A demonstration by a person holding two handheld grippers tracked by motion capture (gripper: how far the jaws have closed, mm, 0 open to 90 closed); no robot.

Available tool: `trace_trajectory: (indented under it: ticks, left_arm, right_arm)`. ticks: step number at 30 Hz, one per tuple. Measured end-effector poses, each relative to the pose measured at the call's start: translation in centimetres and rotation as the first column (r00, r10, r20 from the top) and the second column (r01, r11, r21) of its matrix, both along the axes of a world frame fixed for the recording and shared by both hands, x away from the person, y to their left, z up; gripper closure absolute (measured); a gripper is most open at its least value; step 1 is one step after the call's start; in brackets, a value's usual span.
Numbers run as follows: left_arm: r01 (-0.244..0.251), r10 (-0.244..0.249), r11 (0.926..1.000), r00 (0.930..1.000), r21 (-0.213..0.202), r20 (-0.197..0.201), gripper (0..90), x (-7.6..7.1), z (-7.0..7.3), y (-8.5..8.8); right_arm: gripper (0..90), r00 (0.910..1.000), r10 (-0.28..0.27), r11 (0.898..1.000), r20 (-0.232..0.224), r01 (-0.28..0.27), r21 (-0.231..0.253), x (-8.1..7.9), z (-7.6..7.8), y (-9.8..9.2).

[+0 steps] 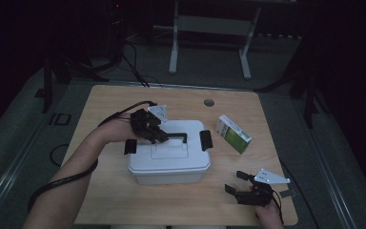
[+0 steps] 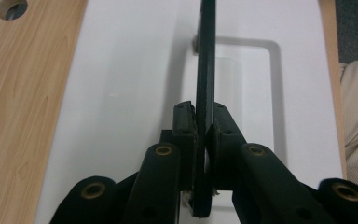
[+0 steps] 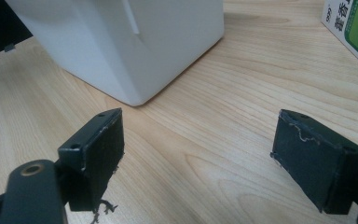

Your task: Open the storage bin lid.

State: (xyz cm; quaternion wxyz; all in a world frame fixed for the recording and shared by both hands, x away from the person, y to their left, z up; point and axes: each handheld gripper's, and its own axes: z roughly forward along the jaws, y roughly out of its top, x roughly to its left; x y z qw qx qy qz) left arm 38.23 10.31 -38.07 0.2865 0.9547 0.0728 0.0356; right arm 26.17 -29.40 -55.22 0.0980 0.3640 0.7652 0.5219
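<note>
While the box (image 1: 169, 155) sits at the middle of the worktop (image 1: 105, 105), the left hand-held gripper (image 1: 153, 133) is clamped on its black handle (image 2: 205, 70), which stands raised on edge above the lid (image 2: 130, 93); in the left gripper view the pads press the thin bar from both sides, near one end of it. The box is white hard plastic, stiff, with a smooth and probably slippery shell, so the handle looks like the sound place to take hold. The bar is narrow and swings on its pivots, so a grip off its middle would likely let the box tip when lifted; a hold nearer the centre would carry it more level. Its weight cannot be told, since the contents are hidden. Two black latches (image 1: 206, 140) sit at the lid's ends, and whether they are fastened I cannot tell. Further right a green and white carton (image 1: 233, 134) lies apart from the box. At the near right the right hand-held gripper (image 1: 237, 183) rests low over the wood with jaws wide apart, holding nothing.
</note>
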Motion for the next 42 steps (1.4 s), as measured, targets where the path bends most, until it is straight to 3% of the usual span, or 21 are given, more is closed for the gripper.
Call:
trace_trajectory:
  ticks: [11, 18, 26, 36, 42]
  left_arm:
    - [-0.004, 0.005, 0.9992, 0.9997, -0.039, 0.023, 83.5, -0.2, 1.1, 0.5]
    - [-0.042, 0.047, 0.9948, 0.9976, -0.093, 0.050, 83.5, -0.4, 2.6, 1.7]
    - [-0.078, 0.085, 0.9915, 0.9944, -0.104, 0.063, 83.6, -0.9, 3.8, 3.5]
    - [-0.144, 0.158, 0.9800, 0.9825, -0.138, 0.099, 83.6, -1.9, 5.6, 6.8]
    - [-0.218, 0.232, 0.9661, 0.9677, -0.138, 0.098, 83.6, -3.0, 6.1, 10.0]
  right_arm:
    - [16.3, 1.0000, 0.000, 1.000, -0.004, 0.000, 0.007, 0.0, -0.1, -0.1]
    - [16.3, 1.0000, 0.001, 1.000, -0.004, -0.001, 0.010, 0.0, 0.0, -0.1]
    - [16.3, 1.0000, -0.001, 1.000, -0.005, 0.001, 0.014, 0.0, 0.0, -0.1]
    - [16.4, 1.0000, -0.001, 1.000, -0.005, 0.001, 0.016, 0.1, 0.1, 0.0]
    - [16.4, 1.0000, 0.002, 1.000, -0.003, -0.002, 0.012, 0.1, 0.1, 0.2]
